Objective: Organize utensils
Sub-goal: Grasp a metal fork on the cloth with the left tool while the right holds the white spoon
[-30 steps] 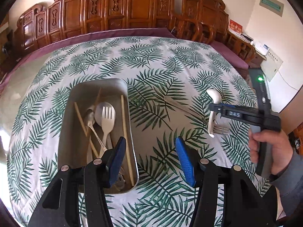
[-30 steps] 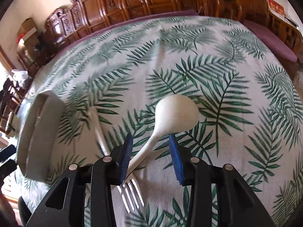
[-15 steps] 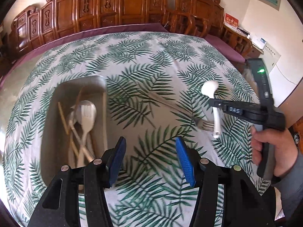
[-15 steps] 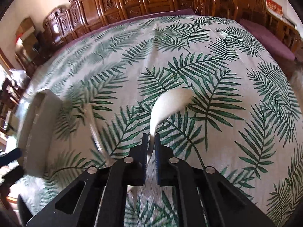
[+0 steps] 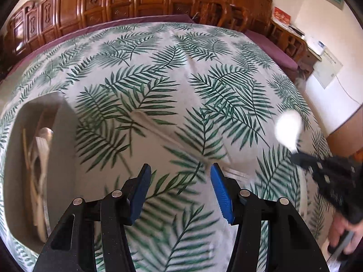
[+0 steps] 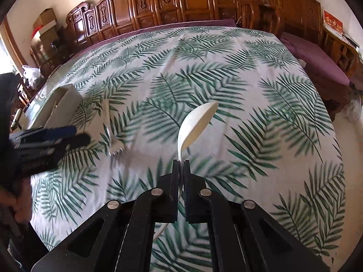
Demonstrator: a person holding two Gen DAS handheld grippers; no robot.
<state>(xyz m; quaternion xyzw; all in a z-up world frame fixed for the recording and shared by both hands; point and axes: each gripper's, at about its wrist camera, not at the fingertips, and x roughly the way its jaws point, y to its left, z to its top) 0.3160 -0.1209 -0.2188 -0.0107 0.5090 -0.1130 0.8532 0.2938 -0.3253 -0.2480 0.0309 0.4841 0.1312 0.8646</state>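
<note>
Riding clear of the surface point(image 6: 261, 117), white spoon point(image 6: 197, 122) is pinched at its thin handle by right hand-held gripper point(image 6: 180, 165), bowl tilted. Left hand-held gripper point(image 5: 179, 181) gapes wide, empty, over the fork point(image 6: 113, 136); tray point(image 5: 68, 158) lies left. Risk: narrow grip lets spoon pivot or slip in transit.

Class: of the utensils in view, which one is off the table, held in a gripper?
The white spoon, clamped by its handle in the right gripper; the metal fork lies on the tablecloth.

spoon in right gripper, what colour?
White, maybe cream: the spoon clamped in the right gripper. Clearest in the right wrist view.
</note>
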